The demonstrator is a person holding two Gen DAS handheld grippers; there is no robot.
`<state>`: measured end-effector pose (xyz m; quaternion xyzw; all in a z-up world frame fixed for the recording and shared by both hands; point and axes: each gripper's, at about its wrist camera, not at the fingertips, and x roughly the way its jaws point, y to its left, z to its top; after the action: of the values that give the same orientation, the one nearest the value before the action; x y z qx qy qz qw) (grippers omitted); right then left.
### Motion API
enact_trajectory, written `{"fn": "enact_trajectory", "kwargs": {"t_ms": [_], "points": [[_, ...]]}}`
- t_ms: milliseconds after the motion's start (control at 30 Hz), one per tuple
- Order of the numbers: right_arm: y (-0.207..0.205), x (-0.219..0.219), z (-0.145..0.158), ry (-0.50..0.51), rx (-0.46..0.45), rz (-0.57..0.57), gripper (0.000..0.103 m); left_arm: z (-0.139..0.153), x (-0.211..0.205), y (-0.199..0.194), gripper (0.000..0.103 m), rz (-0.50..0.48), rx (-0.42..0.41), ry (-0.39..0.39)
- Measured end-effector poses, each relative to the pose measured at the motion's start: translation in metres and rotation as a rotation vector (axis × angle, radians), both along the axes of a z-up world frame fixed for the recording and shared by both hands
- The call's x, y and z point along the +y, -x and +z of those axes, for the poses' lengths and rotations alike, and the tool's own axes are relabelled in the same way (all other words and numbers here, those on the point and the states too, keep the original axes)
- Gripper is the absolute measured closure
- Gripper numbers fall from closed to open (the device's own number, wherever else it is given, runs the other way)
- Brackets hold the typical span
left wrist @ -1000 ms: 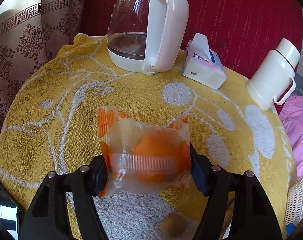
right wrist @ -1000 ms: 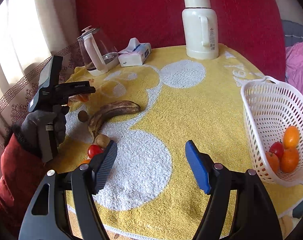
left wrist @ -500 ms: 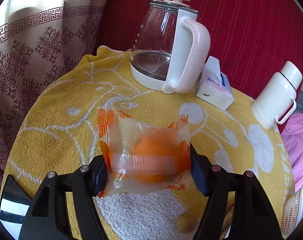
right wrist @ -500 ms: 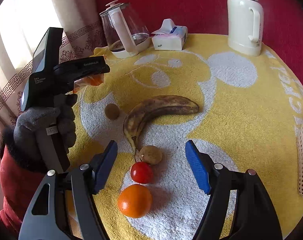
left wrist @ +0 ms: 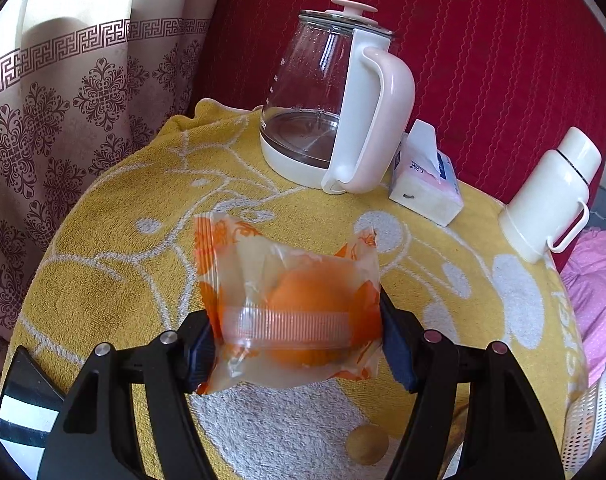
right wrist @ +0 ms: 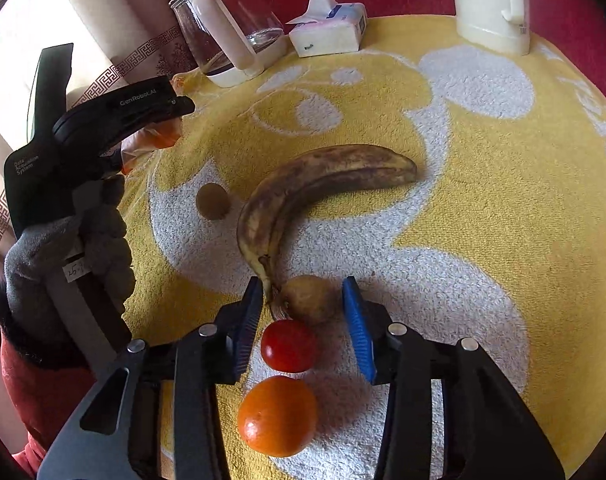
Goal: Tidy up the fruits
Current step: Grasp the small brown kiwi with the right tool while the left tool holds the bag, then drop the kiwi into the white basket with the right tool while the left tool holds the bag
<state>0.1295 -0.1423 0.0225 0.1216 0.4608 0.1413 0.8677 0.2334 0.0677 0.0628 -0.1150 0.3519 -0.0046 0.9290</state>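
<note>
My left gripper (left wrist: 299,340) is shut on an orange in a clear plastic wrapper (left wrist: 291,308), held above the yellow towel. It also shows in the right wrist view (right wrist: 171,120) at the left. My right gripper (right wrist: 303,312) is open, low over the towel, with its fingers either side of a small brownish fruit (right wrist: 309,298) and a red tomato (right wrist: 289,346). A bare orange (right wrist: 277,416) lies just under it. A spotted banana (right wrist: 315,188) and a small round brown fruit (right wrist: 212,201) lie beyond.
A glass kettle (left wrist: 335,104), a tissue pack (left wrist: 423,184) and a white thermos (left wrist: 551,196) stand at the table's back. A white basket's rim (left wrist: 591,416) shows at the right edge. A red backrest and a curtain lie behind.
My right gripper swung left from the basket side, came down over the fruit cluster and narrowed around the tomato and the brownish fruit. My left gripper rose with the wrapped orange.
</note>
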Motion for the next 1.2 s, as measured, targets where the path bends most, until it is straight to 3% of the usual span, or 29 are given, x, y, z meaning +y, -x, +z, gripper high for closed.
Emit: {"fn": "enact_trajectory", "kwargs": {"t_ms": [100,300,633,1200], "points": [[-0.002,-0.002,0.001,-0.005,0.011,-0.004,0.073,0.001,-0.003,0.001,0.035,-0.009,-0.007,-0.004],[0.003,-0.007,0.007,-0.027,0.004,-0.029,0.074,0.003,-0.006,0.003,0.034,-0.021,-0.019,0.005],[0.022,-0.040,0.038,-0.020,-0.089,-0.131,0.074,0.005,-0.020,0.009,0.034,-0.060,-0.035,-0.002],[0.067,-0.169,0.071,0.019,-0.182,-0.472,0.074,0.006,-0.059,0.027,0.034,-0.194,-0.049,-0.019]]}}
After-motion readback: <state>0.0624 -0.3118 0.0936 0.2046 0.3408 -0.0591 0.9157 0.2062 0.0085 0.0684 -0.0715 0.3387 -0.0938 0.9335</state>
